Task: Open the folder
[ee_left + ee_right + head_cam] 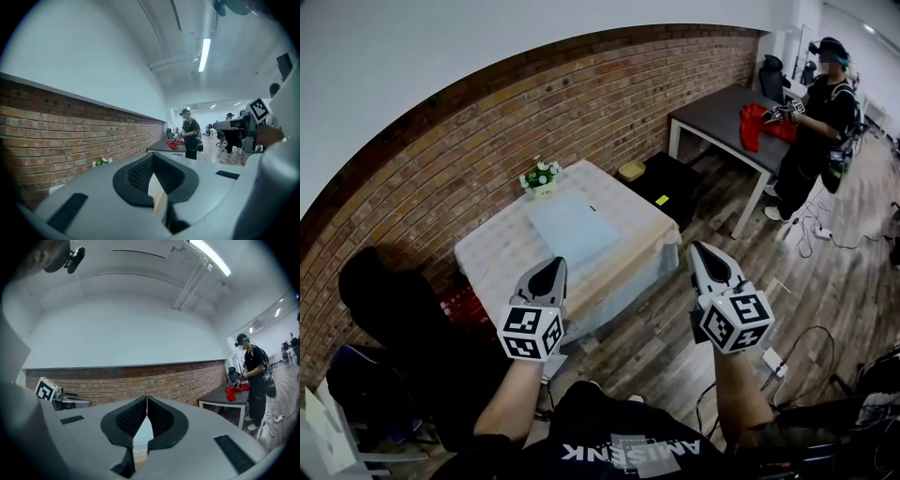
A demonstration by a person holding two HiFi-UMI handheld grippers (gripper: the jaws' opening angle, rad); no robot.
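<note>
A pale blue folder (573, 229) lies flat and closed on a low table (497, 253) covered with a light cloth, against the brick wall. My left gripper (557, 266) is held in the air before the table's near edge, jaws shut and empty. My right gripper (699, 248) hangs to the right of the table, over the wooden floor, also shut with nothing in it. In the left gripper view the left gripper (153, 157) points level along the wall. In the right gripper view the right gripper (146, 398) faces the brick wall, a strip of the folder (143, 432) showing through its gap.
A small pot of white flowers (541, 177) stands at the table's far edge. A black box (667, 185) with a yellowish bowl (630, 171) sits to the right. A person (814, 122) handles red cloth (755, 124) at a dark table (722, 117). Cables (806, 347) lie on the floor.
</note>
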